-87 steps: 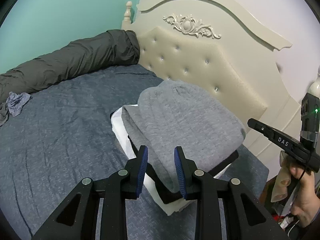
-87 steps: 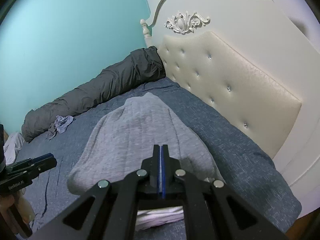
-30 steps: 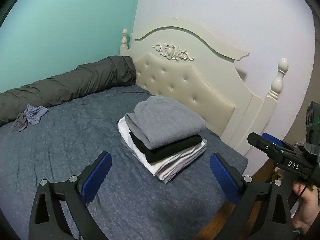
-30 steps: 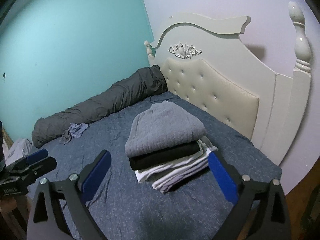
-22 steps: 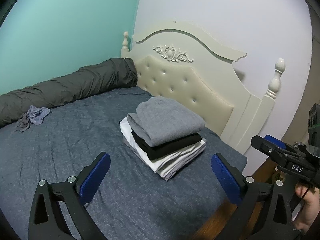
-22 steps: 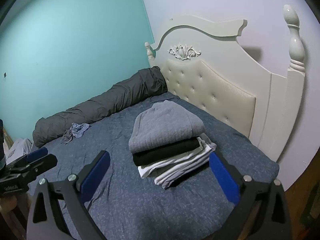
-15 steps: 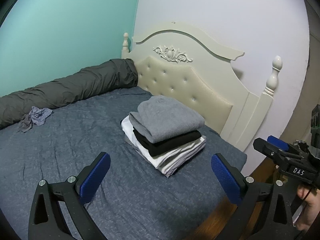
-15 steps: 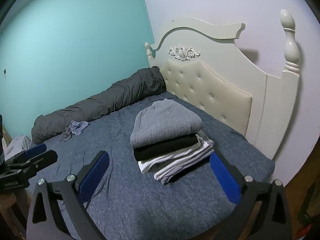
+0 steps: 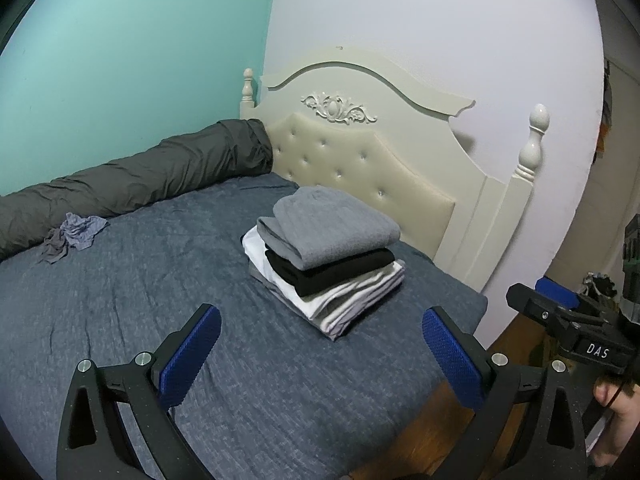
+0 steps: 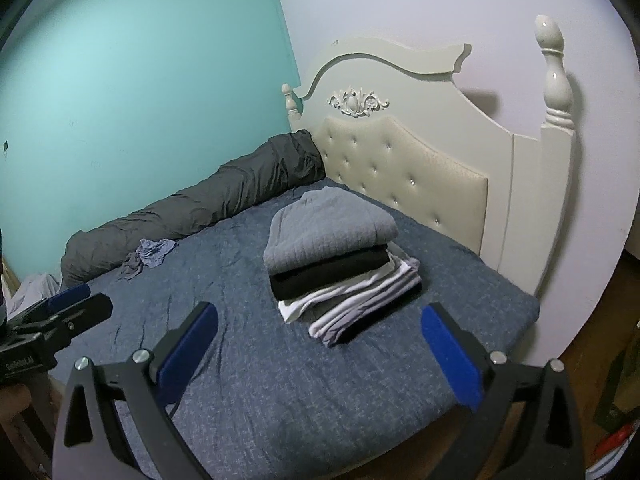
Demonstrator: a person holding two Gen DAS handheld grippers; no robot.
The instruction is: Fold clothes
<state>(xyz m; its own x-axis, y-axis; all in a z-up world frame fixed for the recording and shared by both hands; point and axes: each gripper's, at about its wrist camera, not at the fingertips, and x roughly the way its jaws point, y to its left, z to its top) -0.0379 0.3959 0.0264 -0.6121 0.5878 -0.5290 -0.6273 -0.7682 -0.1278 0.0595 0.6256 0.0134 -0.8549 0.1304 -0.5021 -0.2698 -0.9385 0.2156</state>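
Note:
A stack of folded clothes [image 9: 324, 264] [image 10: 340, 268] rests on the blue bed cover near the headboard: a grey garment [image 9: 328, 228] on top, a black one [image 9: 332, 270] under it, white and grey ones [image 9: 344, 300] at the bottom. My left gripper [image 9: 320, 344] hangs well back from the stack, open, nothing between its blue pads. My right gripper [image 10: 320, 344] is likewise open, empty and apart from the stack. Each gripper shows at the edge of the other's view, held by a hand [image 9: 612, 400].
A crumpled grey-blue cloth [image 9: 72, 236] [image 10: 150, 256] lies loose beside a long rolled dark duvet [image 9: 132, 176] along the teal wall. The cream tufted headboard [image 9: 360, 172] and a bedpost [image 9: 532, 140] stand behind the stack. Wooden floor [image 9: 444, 404] shows past the bed's corner.
Both grippers pulled back from the stack and opened wide; the right one was shut over the grey garment and let it go. Over the last second they keep backing slightly away.

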